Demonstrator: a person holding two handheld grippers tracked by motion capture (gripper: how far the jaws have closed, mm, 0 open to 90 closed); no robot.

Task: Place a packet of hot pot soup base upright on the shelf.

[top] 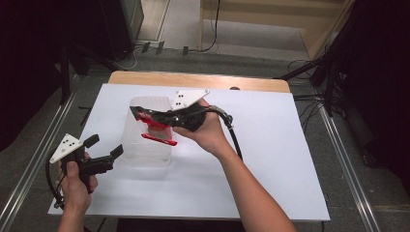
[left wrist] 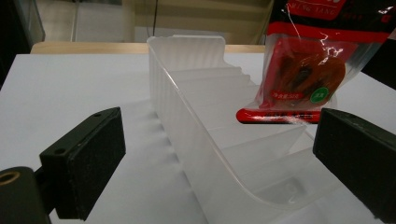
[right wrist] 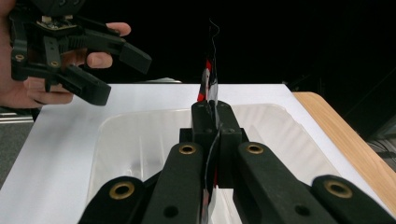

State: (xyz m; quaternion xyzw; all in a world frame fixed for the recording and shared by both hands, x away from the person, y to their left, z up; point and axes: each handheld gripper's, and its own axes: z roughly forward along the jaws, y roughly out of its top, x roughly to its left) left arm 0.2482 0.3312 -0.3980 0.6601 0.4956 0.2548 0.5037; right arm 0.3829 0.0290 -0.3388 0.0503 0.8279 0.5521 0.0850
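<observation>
A white bench (top: 270, 159) is ringed by dark floor and cables. A snack packet (top: 157, 129) is pinched by the right claw (top: 138, 115) over a clear tray (top: 145, 154); the left claw (top: 104, 147) is held wide.

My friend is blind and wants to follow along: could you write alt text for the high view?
A person's right gripper holds a red snack packet above a clear plastic tray on a white table. The left gripper, jaws open, waits just left of the tray, near the table's front edge.
</observation>
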